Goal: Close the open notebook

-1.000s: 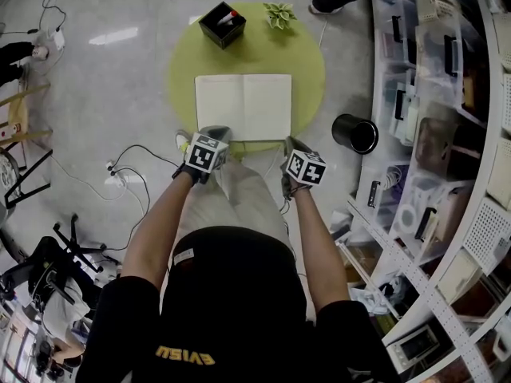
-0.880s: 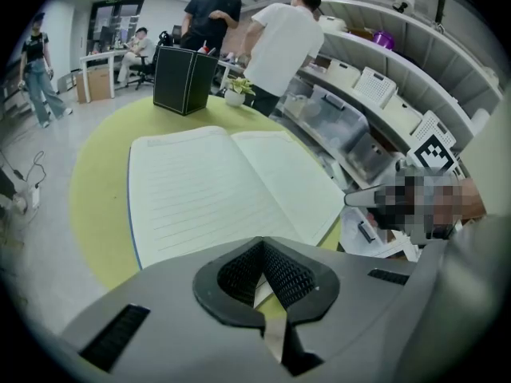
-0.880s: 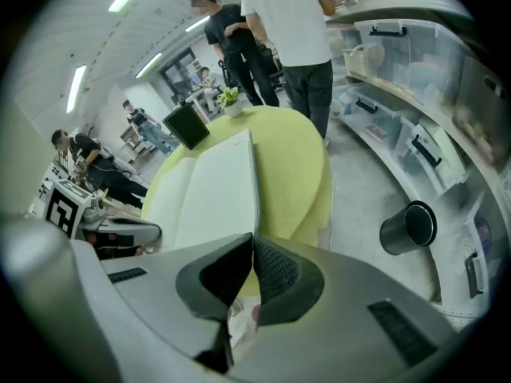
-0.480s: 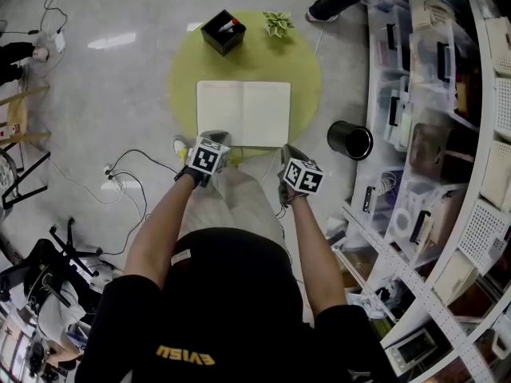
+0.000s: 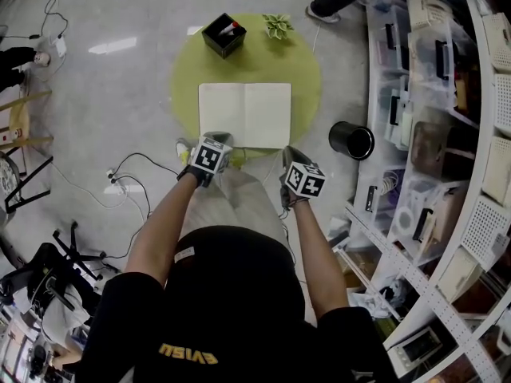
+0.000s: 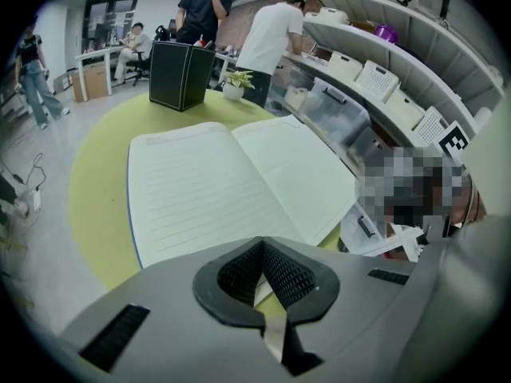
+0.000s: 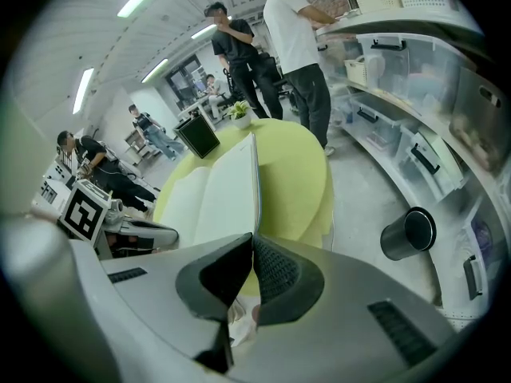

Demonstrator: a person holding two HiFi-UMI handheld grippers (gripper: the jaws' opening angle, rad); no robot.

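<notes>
The open notebook [image 5: 244, 115] lies flat on the round yellow-green table [image 5: 307, 70], blank lined pages up. In the left gripper view the notebook [image 6: 231, 182] fills the space just ahead of the jaws. In the right gripper view the notebook [image 7: 227, 186] appears nearly edge-on. My left gripper [image 5: 215, 140] hovers at the near edge of the left page, its jaws shut and empty [image 6: 260, 244]. My right gripper [image 5: 291, 157] hangs just off the notebook's near right corner, also shut on nothing [image 7: 249, 242]. Neither gripper touches the notebook.
A black box [image 5: 223, 33] and a small potted plant [image 5: 279, 25] stand at the table's far side. A black bin [image 5: 351, 140] sits on the floor to the right, beside shelves of plastic crates [image 5: 415, 94]. Cables [image 5: 120, 178] lie on the floor at left. People stand beyond the table.
The right gripper has risen slightly and come a little nearer the person. The left gripper and the notebook have stayed put.
</notes>
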